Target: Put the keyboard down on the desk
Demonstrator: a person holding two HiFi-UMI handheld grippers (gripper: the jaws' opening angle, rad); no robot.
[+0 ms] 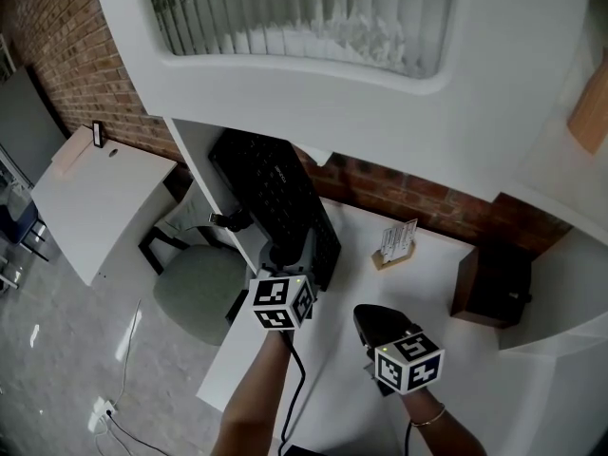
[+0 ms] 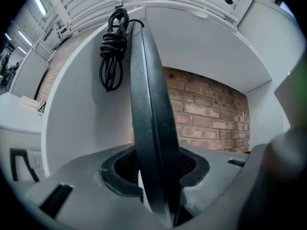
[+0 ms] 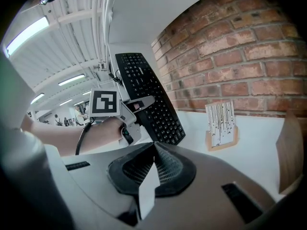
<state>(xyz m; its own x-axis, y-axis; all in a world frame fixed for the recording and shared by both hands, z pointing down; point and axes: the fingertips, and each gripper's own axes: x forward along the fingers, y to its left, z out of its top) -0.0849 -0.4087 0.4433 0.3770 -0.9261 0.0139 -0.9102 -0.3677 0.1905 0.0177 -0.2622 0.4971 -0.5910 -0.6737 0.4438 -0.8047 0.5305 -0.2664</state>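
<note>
Keyboard (image 1: 278,200): black, not lying flat. It stands steeply tilted, its lower end down at the white table (image 1: 427,283) and its upper end raised beside a white side panel (image 2: 81,114). Contact between the lower end and the table cannot be confirmed. The keys face the side where the right gripper is. A coiled black cable (image 2: 112,49) hangs at the keyboard's upper end.

Left gripper (image 2: 156,171): levelled at the keyboard's lower end, with the thin edge of the keyboard standing between its fingers. The fingers are released. A light gap shows between the keyboard and one finger, so the pads are not clamping it, and contact on the other side is unclear.

Right gripper (image 3: 154,150): held low over the table, near the left gripper and apart from the keyboard. Its fingers are clenched together with nothing between them. It points slightly downward toward the keyboard and the brick wall (image 3: 230,47).

Other items on the table: a small wooden stand holding cards (image 1: 395,244), just beside the brick wall and to the right of the keyboard in the head view, and a brown box (image 1: 490,283) further right. A green chair (image 1: 195,293) stands on the floor left of the table.
</note>
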